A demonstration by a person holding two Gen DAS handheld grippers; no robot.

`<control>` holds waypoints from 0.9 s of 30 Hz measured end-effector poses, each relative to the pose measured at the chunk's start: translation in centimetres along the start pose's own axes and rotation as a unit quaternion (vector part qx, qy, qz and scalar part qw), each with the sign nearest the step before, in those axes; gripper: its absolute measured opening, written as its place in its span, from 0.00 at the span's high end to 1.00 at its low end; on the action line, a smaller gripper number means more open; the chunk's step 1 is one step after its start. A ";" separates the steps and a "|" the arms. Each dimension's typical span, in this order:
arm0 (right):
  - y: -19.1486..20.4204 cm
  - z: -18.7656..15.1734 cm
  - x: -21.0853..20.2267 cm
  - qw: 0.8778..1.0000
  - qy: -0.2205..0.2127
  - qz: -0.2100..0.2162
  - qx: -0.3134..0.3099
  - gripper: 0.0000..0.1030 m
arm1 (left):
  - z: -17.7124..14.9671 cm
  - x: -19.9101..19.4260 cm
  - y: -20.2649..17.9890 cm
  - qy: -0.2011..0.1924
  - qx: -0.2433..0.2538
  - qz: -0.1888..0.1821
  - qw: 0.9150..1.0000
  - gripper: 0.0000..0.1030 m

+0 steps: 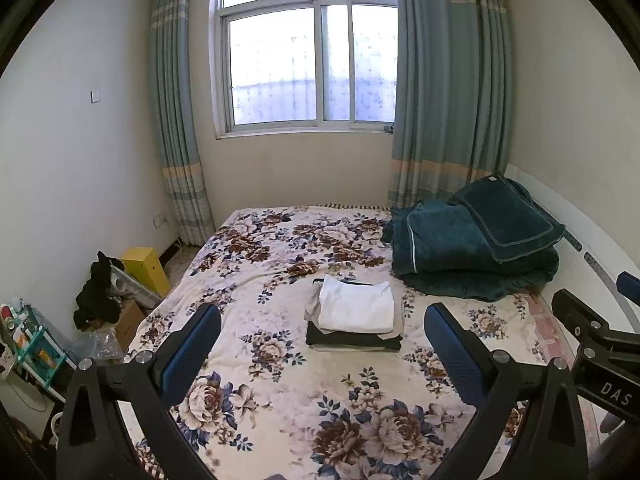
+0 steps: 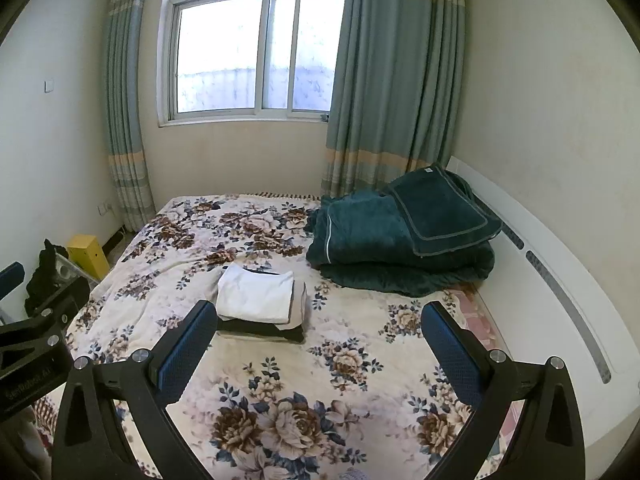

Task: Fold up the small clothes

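Observation:
A stack of folded small clothes (image 1: 354,316) lies on the floral bedspread (image 1: 280,380) in the middle of the bed, a white piece on top and dark pieces below. It also shows in the right wrist view (image 2: 260,304). My left gripper (image 1: 322,320) is open and empty, held above the bed short of the stack. My right gripper (image 2: 320,316) is open and empty, with its left finger (image 2: 188,348) just in front of the stack. Each gripper's body shows at the edge of the other's view.
A folded dark green quilt (image 1: 476,244) sits at the bed's far right by the white headboard (image 2: 560,280). Left of the bed on the floor are a yellow box (image 1: 146,268), dark clothing (image 1: 98,296) and a cluttered shelf (image 1: 28,340). A curtained window (image 1: 308,60) is behind.

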State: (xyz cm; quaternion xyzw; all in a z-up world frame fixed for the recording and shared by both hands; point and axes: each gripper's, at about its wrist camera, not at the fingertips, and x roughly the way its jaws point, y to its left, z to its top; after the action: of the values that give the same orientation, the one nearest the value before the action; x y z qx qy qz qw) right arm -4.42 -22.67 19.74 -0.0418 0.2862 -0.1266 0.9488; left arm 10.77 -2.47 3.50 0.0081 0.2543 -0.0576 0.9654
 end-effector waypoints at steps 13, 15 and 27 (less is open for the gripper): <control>0.2 1.0 0.5 1.000 -0.003 0.009 -0.001 0.00 | 0.2 -0.6 -0.3 -0.008 0.000 0.003 1.000 0.00; 0.3 1.2 0.5 1.000 -0.004 0.010 0.000 0.00 | 0.2 -0.6 -0.3 -0.009 0.000 0.003 1.000 0.00; 0.8 1.0 0.2 1.000 -0.009 0.010 0.001 0.00 | 0.6 -1.1 -0.6 -0.015 -0.001 0.008 1.000 0.00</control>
State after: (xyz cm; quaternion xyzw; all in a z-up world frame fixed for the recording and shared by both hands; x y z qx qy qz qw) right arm -3.56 -21.92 20.34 -0.0390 0.2783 -0.1173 0.9525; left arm 10.04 -3.01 4.60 0.0078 0.2395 -0.0501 0.9696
